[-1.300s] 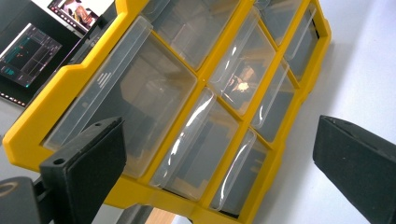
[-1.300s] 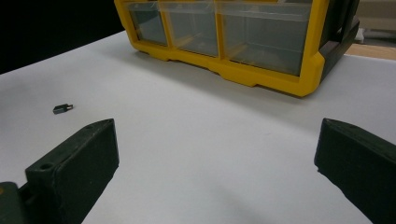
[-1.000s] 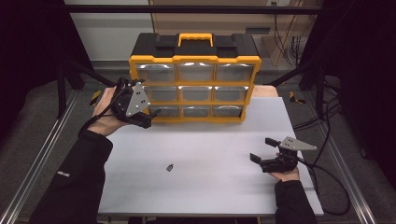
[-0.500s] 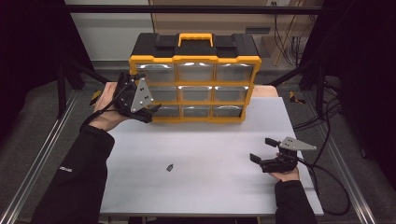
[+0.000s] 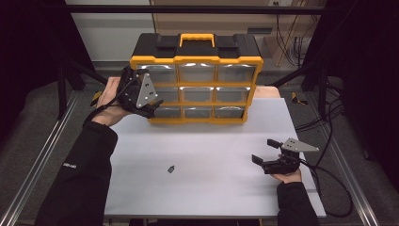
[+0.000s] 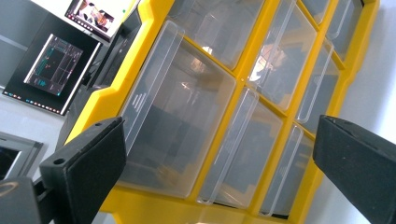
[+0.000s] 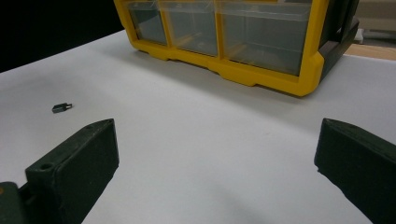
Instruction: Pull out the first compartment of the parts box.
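Observation:
A yellow and black drawer cabinet (image 5: 196, 84) with clear plastic drawers stands at the back of the white table (image 5: 211, 188). My left gripper (image 5: 149, 98) is held up against the cabinet's left column of drawers. In the left gripper view its jaws stand wide open, and a clear drawer (image 6: 182, 126) fills the space between them without touching them. All the drawers look pushed in. My right gripper (image 5: 264, 151) rests low over the table's right side, open and holding nothing. A small dark part (image 5: 171, 168) lies loose on the table, also seen as the dark part (image 7: 61, 108) ahead and left of the right jaws.
Cables (image 5: 329, 174) trail off the table's right edge. Metal frame rails (image 5: 42, 160) run along both sides of the table. A monitor (image 6: 51, 65) stands behind the cabinet. Open white surface lies between the small part and the right gripper.
My left gripper has moved right and slightly up, closing in on the cabinet's left drawers. The right gripper and the small part have stayed where they were.

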A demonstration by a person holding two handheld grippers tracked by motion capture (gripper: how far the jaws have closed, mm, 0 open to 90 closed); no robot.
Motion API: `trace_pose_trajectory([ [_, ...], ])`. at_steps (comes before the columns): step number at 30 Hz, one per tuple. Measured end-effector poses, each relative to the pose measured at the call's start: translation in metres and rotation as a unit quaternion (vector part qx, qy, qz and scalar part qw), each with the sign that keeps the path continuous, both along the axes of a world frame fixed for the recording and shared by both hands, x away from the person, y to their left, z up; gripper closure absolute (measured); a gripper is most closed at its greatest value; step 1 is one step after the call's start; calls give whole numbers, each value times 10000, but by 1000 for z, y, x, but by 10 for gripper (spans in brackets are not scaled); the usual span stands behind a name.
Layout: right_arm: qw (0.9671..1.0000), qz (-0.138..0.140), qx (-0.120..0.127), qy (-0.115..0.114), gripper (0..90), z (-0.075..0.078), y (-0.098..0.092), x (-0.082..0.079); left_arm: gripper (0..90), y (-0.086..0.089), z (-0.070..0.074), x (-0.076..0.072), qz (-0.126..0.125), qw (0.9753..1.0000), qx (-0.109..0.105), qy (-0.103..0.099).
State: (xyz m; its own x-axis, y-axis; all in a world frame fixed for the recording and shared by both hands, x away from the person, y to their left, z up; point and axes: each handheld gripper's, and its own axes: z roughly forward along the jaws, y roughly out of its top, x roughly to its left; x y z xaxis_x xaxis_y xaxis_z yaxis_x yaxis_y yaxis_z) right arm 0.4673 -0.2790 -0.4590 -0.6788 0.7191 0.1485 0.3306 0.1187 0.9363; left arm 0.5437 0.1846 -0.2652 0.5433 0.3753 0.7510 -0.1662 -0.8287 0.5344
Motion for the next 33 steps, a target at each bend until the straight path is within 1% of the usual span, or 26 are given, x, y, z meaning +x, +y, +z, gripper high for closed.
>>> trace_pose_trajectory([
  [1, 10000, 0, 0, 0, 3, 0, 0, 0, 22, -1, 0, 0, 17, 10000, 25, 27],
  [2, 10000, 3, -3, -3, 3, 0, 0, 0, 22, -1, -1, 1, 13, 10000, 32, 17],
  [6, 10000, -2, -8, -1, 3, 0, 0, 0, 22, -3, -1, 6, 45, 9998, 193, -54],
  [8, 10000, 3, -10, 3, 3, 0, 0, 0, 22, -3, -1, 9, 84, 9997, 223, -85],
  [12, 10000, 1, -15, 0, 3, 0, 0, 0, 22, -2, -1, 12, 84, 9997, 225, -96],
  [14, 10000, 1, -21, -5, 3, 0, 0, 0, 23, -3, -1, 13, 59, 9996, 254, -145],
  [15, 10000, 1, -24, 2, 3, -1, 0, 0, 24, -3, -1, 15, 78, 9992, 339, -176],
  [16, 10000, -1, -27, 3, 3, -1, 1, 0, 25, -3, -1, 15, 77, 9991, 366, -178],
  [20, 10000, -2, -26, -4, 3, 0, 0, 0, 26, -5, -1, 17, 46, 9990, 386, -198],
  [21, 10000, 0, -27, -6, 3, 0, 0, 0, 26, -5, -1, 18, 39, 9989, 413, -210],
  [22, 10000, -3, -31, -4, 3, 0, 0, 0, 29, -6, -2, 19, 50, 9987, 434, -262],
  [23, 10000, -3, -31, -4, 3, 0, 0, 0, 30, -6, -2, 19, 50, 9987, 434, -262],
  [25, 10000, 4, -26, -1, 3, 0, 0, 0, 30, -7, -2, 20, 48, 9983, 482, -330],
  [26, 10000, 3, -31, -7, 3, 0, 0, 0, 33, -7, -2, 20, 48, 9983, 482, -330],
  [29, 10000, 1, -32, -6, 3, 0, 0, 0, 38, -8, -5, 22, 63, 9976, 579, -370],
  [33, 10000, 1, -29, 3, 3, -1, 0, 0, 56, -9, -7, 24, 100, 9960, 724, -519],
])
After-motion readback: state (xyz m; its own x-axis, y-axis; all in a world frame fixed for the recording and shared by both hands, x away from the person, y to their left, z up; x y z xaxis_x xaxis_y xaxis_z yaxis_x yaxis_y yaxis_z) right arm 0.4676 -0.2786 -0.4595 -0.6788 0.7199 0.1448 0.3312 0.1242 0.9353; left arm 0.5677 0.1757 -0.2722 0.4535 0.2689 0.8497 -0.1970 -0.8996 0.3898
